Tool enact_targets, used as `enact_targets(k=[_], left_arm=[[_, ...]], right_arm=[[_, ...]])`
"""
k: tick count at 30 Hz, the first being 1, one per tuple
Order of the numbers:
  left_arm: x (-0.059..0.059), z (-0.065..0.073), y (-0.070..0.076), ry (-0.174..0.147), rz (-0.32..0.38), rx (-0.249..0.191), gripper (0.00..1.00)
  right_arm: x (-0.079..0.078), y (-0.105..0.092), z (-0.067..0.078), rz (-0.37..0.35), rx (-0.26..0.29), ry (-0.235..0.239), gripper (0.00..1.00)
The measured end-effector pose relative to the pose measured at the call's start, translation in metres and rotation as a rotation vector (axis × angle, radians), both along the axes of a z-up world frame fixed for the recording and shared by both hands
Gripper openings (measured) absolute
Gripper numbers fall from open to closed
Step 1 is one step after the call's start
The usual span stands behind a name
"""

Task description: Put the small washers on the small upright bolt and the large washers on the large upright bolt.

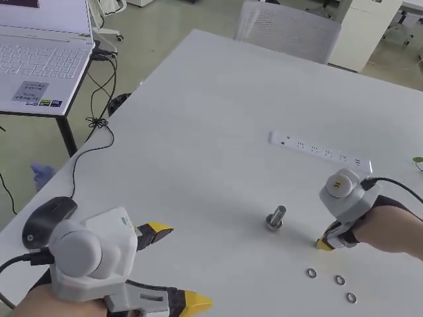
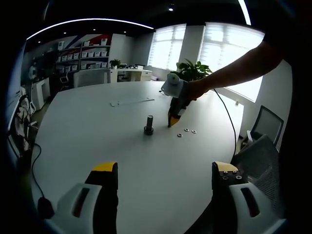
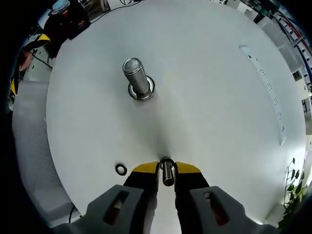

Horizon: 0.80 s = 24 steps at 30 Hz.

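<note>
Jaws on the right gripper (image 3: 166, 170) were clamped on the small bolt (image 3: 167, 177), with the big bolt (image 3: 138, 78) standing ahead and loose washers (image 1: 339, 280) nearby. Left gripper (image 2: 164, 169) gaped wide, holding nothing.

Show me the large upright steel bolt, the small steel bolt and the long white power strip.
large upright steel bolt (image 3: 137, 77): right gripper view, threaded shaft.
small steel bolt (image 3: 167, 173): right gripper view, its end between the jaws.
long white power strip (image 1: 320, 150): head view, middle of top face.
</note>
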<state>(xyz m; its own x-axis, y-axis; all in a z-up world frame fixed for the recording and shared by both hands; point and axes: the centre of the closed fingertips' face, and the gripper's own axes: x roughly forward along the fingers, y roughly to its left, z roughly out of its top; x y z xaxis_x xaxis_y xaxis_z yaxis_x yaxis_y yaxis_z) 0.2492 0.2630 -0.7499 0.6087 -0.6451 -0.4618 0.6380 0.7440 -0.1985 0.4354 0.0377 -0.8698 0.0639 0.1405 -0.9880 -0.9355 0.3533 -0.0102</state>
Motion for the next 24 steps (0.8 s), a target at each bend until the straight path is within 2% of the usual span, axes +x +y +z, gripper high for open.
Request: enact_targets(k=[13,24], left_arm=[[0.0032,-0.0010,-0.0001,0.006,0.000,0.000,0.78],[0.0013,-0.0030,-0.0010,0.012,-0.006,0.000,0.77]], right_arm=[[0.0006,-0.0019,-0.0040,0.009,-0.002,-0.001,0.13],[0.0015,-0.0009,-0.0051,0.009,0.001,-0.001,0.14]])
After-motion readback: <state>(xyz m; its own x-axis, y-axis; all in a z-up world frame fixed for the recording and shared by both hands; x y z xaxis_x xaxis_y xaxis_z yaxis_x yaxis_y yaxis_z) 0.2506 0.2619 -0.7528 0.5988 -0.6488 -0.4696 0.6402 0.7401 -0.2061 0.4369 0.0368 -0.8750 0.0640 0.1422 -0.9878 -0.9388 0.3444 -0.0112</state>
